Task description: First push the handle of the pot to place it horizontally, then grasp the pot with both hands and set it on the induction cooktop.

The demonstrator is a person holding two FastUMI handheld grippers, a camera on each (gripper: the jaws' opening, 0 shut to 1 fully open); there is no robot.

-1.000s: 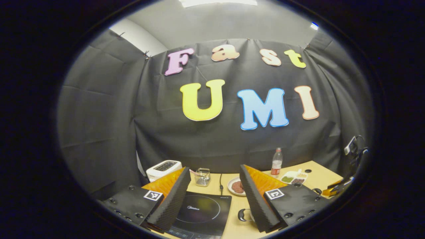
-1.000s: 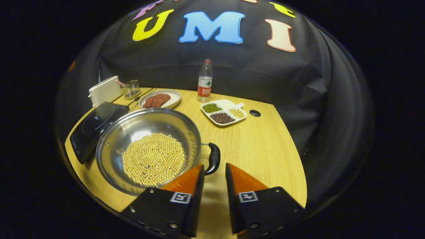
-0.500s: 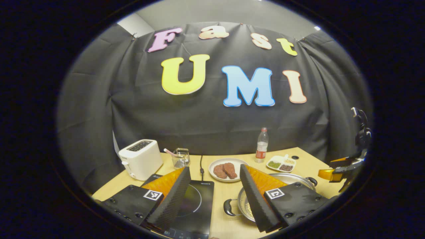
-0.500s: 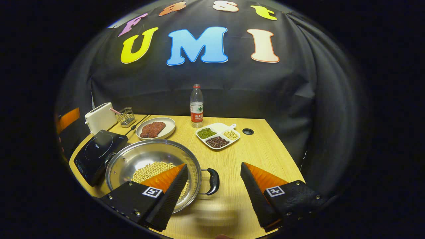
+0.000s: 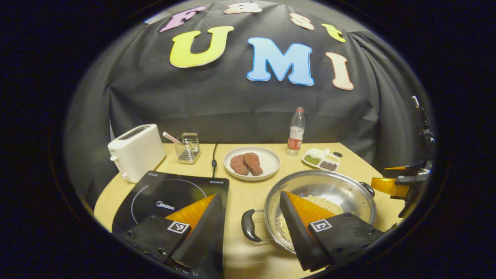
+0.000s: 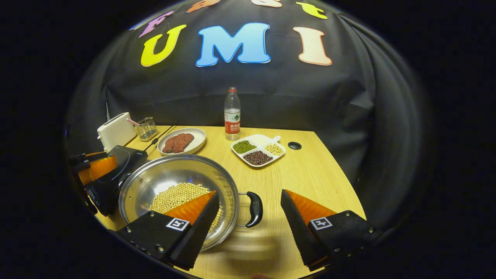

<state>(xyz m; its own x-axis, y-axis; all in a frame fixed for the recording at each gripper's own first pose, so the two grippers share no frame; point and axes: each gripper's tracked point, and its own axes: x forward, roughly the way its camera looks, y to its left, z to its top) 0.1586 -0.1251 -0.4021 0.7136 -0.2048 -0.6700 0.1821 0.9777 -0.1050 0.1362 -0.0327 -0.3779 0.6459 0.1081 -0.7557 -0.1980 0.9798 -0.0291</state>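
Pot (image 6: 178, 190) and its two black handles lay on a line running across the table (image 6: 310, 174), so the long axis was sideways to both claws. In the right gripper view the right gripper (image 6: 250, 217) hung above the near edge with its fingers spread wide and nothing between them; the right handle (image 6: 254, 209) sat in the gap ahead of the fingertips, untouched, with the pot off to the left of that claw. Soybeans (image 6: 176, 195) covered the pot's floor.

In the left gripper view the left gripper (image 5: 252, 213) was likewise wide apart and empty, the left handle (image 5: 248, 224) lying between its fingers and the pot (image 5: 321, 193) to the right of it. Ahead and left of that claw lay the induction cooktop (image 5: 170, 193), just beside the pot but apart from it. A white logo was printed on its glass, too small to read surely. The right gripper (image 5: 399, 182) showed at the far right edge there, and the left gripper (image 6: 93, 166) at the far left of the right gripper view.

Beyond the claws stood a toaster (image 5: 135, 151), a small glass holder (image 5: 188, 145), a plate of meat (image 5: 252, 162), a water bottle (image 6: 232, 114) with a red label, and a divided dish of beans (image 6: 257, 145).
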